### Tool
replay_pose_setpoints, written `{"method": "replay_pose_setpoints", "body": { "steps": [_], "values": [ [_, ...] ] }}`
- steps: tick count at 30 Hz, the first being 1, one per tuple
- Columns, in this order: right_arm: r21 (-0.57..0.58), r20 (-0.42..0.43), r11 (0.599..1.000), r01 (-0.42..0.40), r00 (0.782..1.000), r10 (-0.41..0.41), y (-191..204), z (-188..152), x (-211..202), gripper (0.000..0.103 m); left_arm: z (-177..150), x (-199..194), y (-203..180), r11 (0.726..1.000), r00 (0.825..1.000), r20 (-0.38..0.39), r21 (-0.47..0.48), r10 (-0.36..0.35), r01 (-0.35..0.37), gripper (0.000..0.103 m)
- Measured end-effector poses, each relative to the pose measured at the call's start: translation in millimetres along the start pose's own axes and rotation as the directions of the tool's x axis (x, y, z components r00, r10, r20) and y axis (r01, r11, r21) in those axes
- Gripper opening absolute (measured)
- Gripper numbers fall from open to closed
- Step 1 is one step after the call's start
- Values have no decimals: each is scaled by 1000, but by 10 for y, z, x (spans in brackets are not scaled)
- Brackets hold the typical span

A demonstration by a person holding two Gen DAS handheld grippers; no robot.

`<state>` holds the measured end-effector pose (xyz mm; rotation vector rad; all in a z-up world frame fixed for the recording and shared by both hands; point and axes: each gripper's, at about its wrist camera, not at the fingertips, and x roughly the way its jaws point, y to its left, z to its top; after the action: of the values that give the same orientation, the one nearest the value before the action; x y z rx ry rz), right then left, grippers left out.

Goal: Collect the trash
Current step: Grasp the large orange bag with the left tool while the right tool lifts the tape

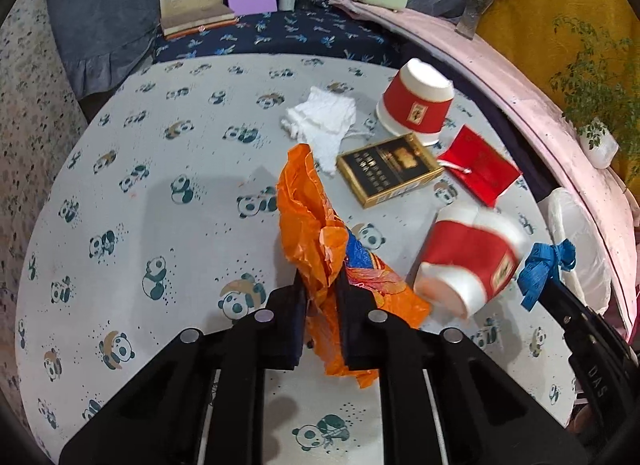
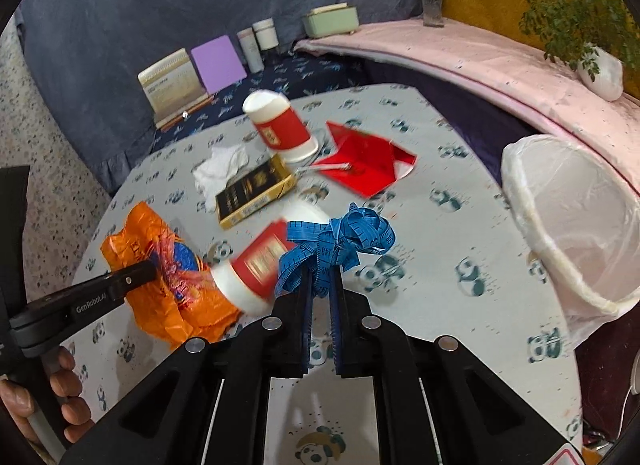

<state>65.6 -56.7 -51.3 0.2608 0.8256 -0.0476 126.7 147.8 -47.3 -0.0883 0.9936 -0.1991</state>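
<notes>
Near the table's (image 1: 120, 169) far right corner lay a tissue (image 1: 320, 121), a black box (image 1: 390, 169), a red envelope (image 1: 480, 169) and an overturned cup (image 1: 416, 105). A second cup (image 1: 468, 257), blurred, was tilted between the two grippers. The left gripper (image 1: 320, 285) held a crumpled orange bag (image 1: 308, 221) between its fingers. The right gripper (image 2: 320, 277) pinched a knotted blue tape (image 2: 340, 241). A lined bin (image 2: 572, 217) stood at the table's right edge.
</notes>
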Motion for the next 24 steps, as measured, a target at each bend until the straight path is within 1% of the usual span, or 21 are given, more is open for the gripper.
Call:
{"method": "replay_pose_setpoints", "body": {
  "steps": [7, 12, 17, 24],
  "values": [
    [31, 75, 999, 9, 997, -11, -155, 164, -233, 8, 150, -266, -225, 999, 998, 60, 37, -35, 33, 13],
    [61, 121, 998, 10, 993, -17, -288, 254, -381, 8, 249, -418, -415, 997, 993, 106, 63, -47, 41, 13],
    [82, 157, 997, 11, 987, -24, -422, 327, -498, 8, 377, -587, -638, 994, 986, 152, 89, -73, 60, 13],
    [116, 202, 993, 17, 978, -40, -620, 382, -662, 8, 474, -743, -1012, 985, 975, 183, 139, -128, 103, 12]
  ]
}}
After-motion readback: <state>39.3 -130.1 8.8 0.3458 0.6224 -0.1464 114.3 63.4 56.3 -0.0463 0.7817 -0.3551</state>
